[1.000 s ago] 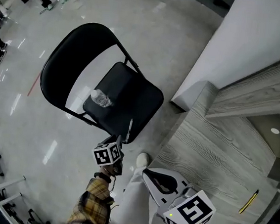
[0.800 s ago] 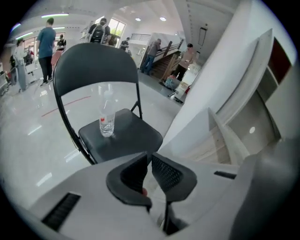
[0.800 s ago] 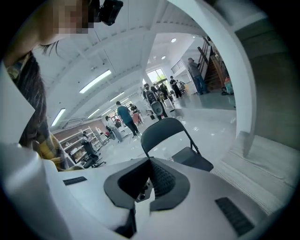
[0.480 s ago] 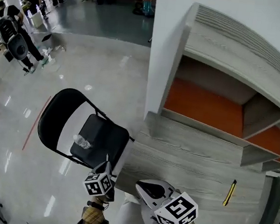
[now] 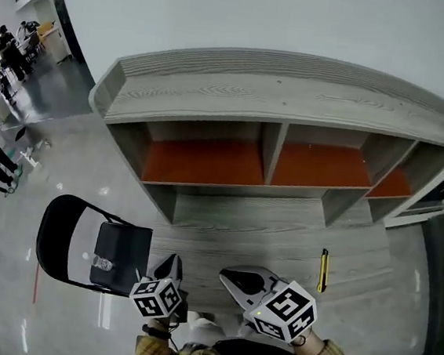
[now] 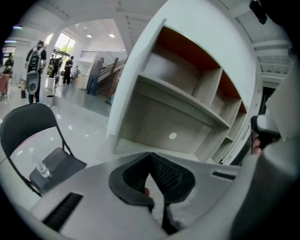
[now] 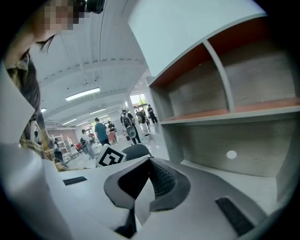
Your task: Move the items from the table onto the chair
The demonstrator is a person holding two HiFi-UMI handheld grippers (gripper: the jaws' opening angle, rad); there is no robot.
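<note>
Both grippers are held clenched and empty at the lower centre of the head view: the left gripper (image 5: 172, 266) beside the chair (image 5: 127, 251), the right gripper (image 5: 236, 280) over the table (image 5: 272, 221). 1 bottle (image 5: 102, 263) is seen on the chair seat at lower left; 1 yellow knife (image 5: 323, 270) is left on the table at lower right. Being thin and flat, the knife could be pushed away or dropped if pinched off-centre, and the bottle could be rolled off if the seat is knocked
</note>
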